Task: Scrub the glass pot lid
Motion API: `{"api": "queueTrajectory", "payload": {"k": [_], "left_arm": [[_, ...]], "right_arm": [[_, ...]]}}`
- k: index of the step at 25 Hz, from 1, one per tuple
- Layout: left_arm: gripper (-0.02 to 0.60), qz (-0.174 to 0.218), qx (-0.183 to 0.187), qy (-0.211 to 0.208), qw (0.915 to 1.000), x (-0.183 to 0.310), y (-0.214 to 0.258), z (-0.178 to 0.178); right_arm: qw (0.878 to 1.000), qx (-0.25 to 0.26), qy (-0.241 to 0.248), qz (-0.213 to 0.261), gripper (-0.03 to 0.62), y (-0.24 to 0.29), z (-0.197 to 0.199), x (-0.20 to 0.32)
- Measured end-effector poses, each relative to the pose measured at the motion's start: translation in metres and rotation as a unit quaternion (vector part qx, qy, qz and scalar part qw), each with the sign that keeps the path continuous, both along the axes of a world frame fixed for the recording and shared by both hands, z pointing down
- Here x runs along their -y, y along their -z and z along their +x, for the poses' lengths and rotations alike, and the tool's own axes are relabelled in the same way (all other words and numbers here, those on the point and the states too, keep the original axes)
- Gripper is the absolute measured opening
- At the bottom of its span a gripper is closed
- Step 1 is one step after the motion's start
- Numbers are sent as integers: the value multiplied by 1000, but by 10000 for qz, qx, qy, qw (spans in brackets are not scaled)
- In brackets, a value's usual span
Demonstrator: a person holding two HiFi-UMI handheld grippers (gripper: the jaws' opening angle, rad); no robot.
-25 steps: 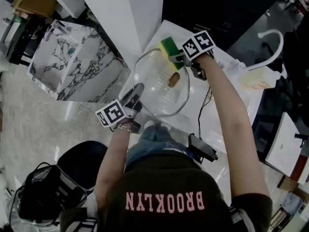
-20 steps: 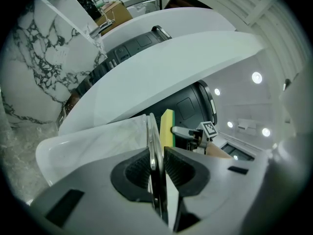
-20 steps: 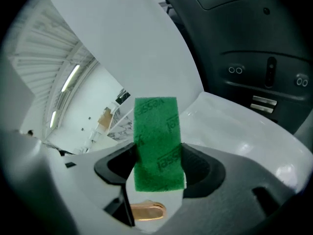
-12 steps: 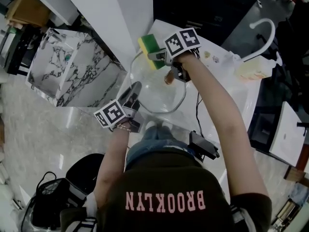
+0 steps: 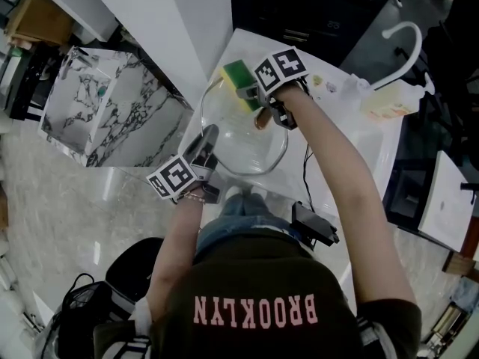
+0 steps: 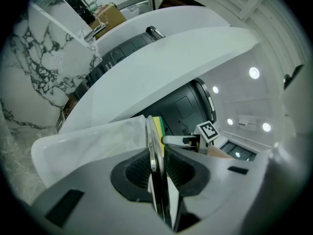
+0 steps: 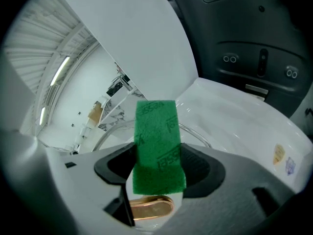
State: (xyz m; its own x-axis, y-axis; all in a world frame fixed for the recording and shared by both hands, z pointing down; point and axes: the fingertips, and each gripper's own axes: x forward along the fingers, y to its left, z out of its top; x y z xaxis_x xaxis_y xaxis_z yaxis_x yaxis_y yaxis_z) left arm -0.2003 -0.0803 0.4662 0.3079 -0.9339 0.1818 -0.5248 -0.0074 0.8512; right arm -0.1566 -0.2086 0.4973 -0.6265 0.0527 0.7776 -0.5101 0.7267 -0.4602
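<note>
The head view looks steeply down from over the person's shoulders onto the white counter (image 5: 251, 51), taking in the whole glass pot lid (image 5: 239, 137). The left gripper view sits close behind its jaws, edge-on to that lid (the sponge (image 6: 157, 126) shows beyond). The right gripper view faces over the sponge, seemingly towards the lid's rim; all three views share both.

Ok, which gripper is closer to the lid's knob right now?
Right. The right gripper, holding the sponge, is right next to the knob, at the far side of the lid. The left gripper clamps the near rim, farther from the knob.
</note>
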Motion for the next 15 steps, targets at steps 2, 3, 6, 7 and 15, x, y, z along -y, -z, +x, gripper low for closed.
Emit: {"api": "queueTrajectory", "payload": {"k": [2, 3, 6, 7, 15], "left_arm": [[63, 45, -59, 103, 9999, -1, -1, -2], [63, 62, -62, 122, 9999, -2, -1, -2], [63, 79, -42, 117, 9999, -2, 0, -2], [63, 74, -43, 120, 9999, -1, 0, -2], [64, -14, -73, 173, 9998, -2, -3, -6]], "right_arm": [[9999, -23, -106, -107, 275, -7, 10, 1], [9996, 8, -195, -190, 275, -11, 14, 1], [9971, 184, -539, -496, 275, -18, 23, 6], [9962, 211, -622, -574, 275, -20, 27, 9], [9906, 161, -953, -971, 275, -46, 58, 12]]}}
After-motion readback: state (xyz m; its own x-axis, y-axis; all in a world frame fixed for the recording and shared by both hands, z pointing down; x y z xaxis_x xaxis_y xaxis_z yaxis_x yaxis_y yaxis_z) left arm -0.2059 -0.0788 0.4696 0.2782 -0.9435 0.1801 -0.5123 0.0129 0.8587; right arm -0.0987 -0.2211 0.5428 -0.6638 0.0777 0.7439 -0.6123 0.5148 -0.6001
